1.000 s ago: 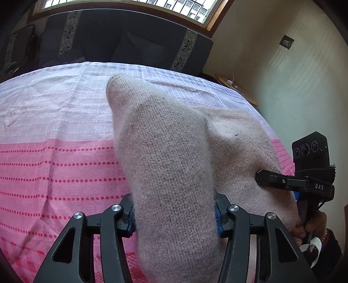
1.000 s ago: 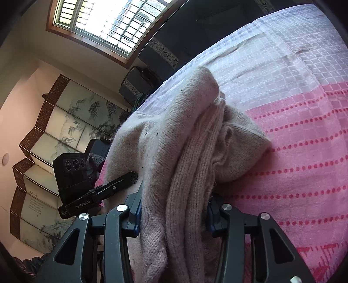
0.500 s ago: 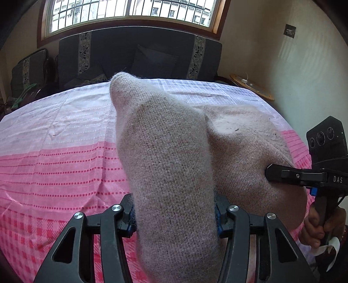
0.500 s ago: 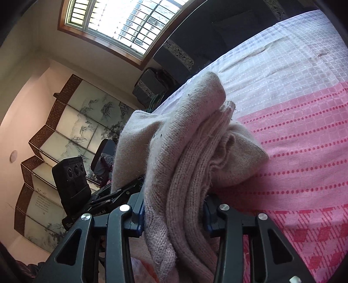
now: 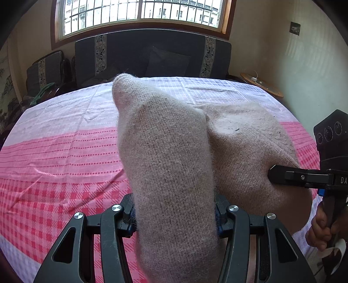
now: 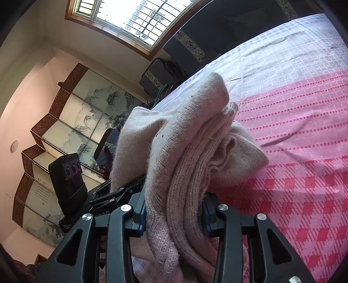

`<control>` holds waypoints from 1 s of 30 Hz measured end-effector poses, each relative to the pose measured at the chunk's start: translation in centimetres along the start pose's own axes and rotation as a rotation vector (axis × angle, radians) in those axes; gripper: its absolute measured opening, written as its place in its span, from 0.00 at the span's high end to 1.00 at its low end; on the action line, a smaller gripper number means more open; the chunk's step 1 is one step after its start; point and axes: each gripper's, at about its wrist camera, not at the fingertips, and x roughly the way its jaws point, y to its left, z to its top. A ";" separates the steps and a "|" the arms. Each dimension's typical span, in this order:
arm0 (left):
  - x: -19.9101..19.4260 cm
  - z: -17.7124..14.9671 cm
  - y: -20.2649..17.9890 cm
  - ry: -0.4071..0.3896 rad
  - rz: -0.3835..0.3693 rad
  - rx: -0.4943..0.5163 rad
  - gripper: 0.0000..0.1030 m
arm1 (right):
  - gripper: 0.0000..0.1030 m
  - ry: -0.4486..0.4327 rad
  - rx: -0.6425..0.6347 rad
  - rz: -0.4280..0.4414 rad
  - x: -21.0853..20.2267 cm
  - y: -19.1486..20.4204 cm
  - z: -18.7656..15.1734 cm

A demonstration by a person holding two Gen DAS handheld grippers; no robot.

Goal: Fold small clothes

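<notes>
A beige knitted garment (image 5: 169, 156) is bunched thick and held up over the pink and white tablecloth (image 5: 61, 156). My left gripper (image 5: 175, 214) is shut on one thick fold of it, which fills the gap between the pads. My right gripper (image 6: 173, 214) is shut on another bunched edge of the same garment (image 6: 187, 141), whose folds hang over its fingers. In the left wrist view the right gripper (image 5: 304, 177) pokes in from the right, against the cloth's side. The left gripper (image 6: 102, 196) shows at the left of the right wrist view.
A dark sofa (image 5: 152, 56) stands behind the table under a window (image 5: 141, 13). A painted folding screen (image 6: 65, 135) lines the wall at the left. A round wooden tray (image 5: 261, 87) sits past the table's far right corner. A hand (image 5: 322, 228) grips the right tool's handle.
Both grippers have lifted and pulled back with the garment, so more of the checked near part of the tablecloth and the room behind now show. Both grips have held.
</notes>
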 end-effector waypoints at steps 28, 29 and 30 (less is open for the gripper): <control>-7.5 -5.0 1.3 -0.010 0.006 0.008 0.49 | 0.65 0.015 -0.042 0.018 -0.1 4.7 -4.5; -7.6 -5.2 1.3 -0.011 0.008 0.009 0.49 | 0.65 0.014 -0.041 0.018 0.0 4.8 -4.5; -7.6 -5.3 1.2 -0.011 0.009 0.010 0.49 | 0.65 0.014 -0.041 0.017 0.2 4.7 -4.4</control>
